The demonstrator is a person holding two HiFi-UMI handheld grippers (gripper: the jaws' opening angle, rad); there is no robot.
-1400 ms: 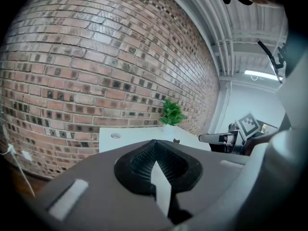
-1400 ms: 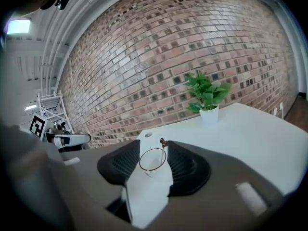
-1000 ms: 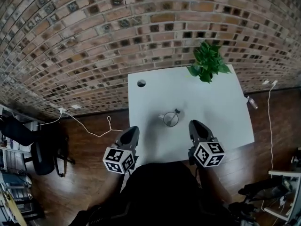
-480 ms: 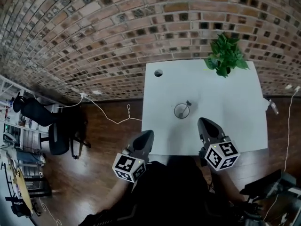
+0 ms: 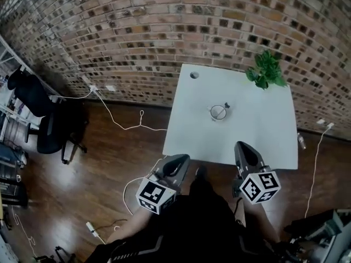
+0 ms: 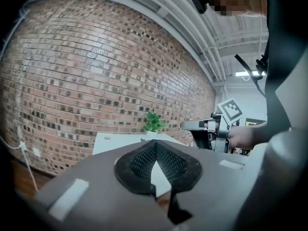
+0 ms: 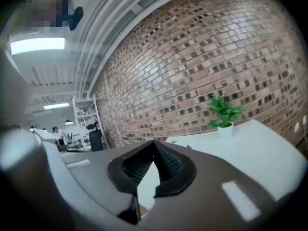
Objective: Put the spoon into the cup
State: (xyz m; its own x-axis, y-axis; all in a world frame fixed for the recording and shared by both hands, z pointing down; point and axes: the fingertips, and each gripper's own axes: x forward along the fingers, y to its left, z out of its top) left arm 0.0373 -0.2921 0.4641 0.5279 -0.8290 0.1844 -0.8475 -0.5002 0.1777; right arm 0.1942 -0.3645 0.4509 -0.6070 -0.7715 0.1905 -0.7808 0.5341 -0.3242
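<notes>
A clear glass cup (image 5: 218,113) stands in the middle of the white table (image 5: 263,141), and the spoon (image 5: 225,107) rests in it with its handle leaning over the rim to the right. Both grippers hang back from the table's near edge, over the wooden floor and close to the person's body. My left gripper (image 5: 181,159) (image 6: 155,143) is shut with nothing between its pads. My right gripper (image 5: 244,147) (image 7: 155,143) is shut and empty too. The left gripper view shows the right gripper (image 6: 202,125) held level beside it. The jaws hide the cup in both gripper views.
A potted plant (image 5: 266,69) (image 7: 225,112) stands at the table's far right corner, and a round cable hole (image 5: 194,75) is at the far left. A brick wall (image 5: 164,32) runs behind. A black office chair (image 5: 46,127) and a white cable (image 5: 131,126) are on the floor at left.
The person has stepped back from the table, so both grippers have drawn away from its near edge and risen a little. The cup and spoon have stayed in place.
</notes>
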